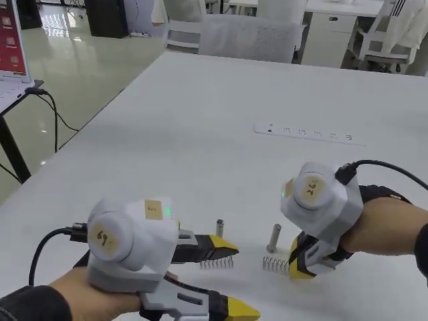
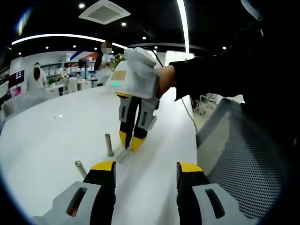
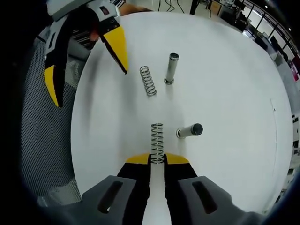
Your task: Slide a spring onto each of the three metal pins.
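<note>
Two short metal pins point(image 1: 219, 227) point(image 1: 274, 237) stand upright on the white table point(image 1: 200, 134). My right gripper point(image 1: 299, 262) is shut on the end of a spring point(image 1: 275, 265) that lies low over the table, just in front of the right pin. In the right gripper view this spring point(image 3: 157, 138) sticks out from the gripper point(image 3: 157, 159) beside a pin point(image 3: 190, 130). A second spring point(image 1: 216, 263) lies loose near the left pin. My left gripper point(image 1: 234, 277) is open beside it, holding nothing. The left gripper view shows its jaws point(image 2: 145, 167) apart.
A white power strip point(image 1: 304, 132) lies farther back on the table. Chairs stand at the far end point(image 1: 247, 37). A mesh chair point(image 2: 243, 150) is close to the table's near edge. A laptop point(image 1: 10, 47) sits on a stand to the left.
</note>
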